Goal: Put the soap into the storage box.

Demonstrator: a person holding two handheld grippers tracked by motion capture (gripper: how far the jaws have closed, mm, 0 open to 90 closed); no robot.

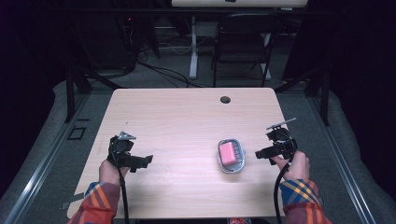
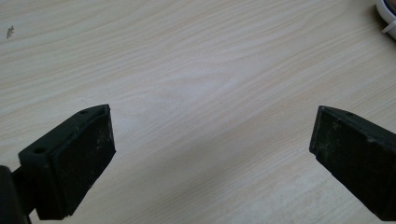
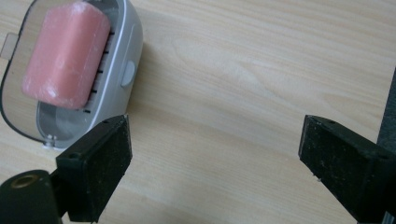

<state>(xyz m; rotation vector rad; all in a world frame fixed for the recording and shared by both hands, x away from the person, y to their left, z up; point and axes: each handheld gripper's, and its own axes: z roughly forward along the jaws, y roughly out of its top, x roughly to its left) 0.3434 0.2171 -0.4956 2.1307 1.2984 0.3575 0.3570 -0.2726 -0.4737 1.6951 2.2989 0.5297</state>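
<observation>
A pink bar of soap (image 1: 228, 153) (image 3: 65, 55) lies in a grey soap dish (image 1: 232, 166) (image 3: 125, 51) on the right half of the wooden table (image 1: 187, 121). My right gripper (image 1: 261, 154) (image 3: 212, 163) hovers just right of the dish, open, with bare table between its jaws. Over the left front of the table my left gripper (image 1: 147, 161) (image 2: 212, 149) is held open above bare wood, well apart from the dish, whose edge (image 2: 387, 14) peeks in at the top right corner of the left gripper view.
A round cable hole (image 1: 225, 99) sits near the table's far edge. Beyond the table stand a dark folding chair (image 1: 240, 42) and a white desk leg (image 1: 193, 46), with cables on the floor. A dark speck (image 2: 9, 31) marks the wood.
</observation>
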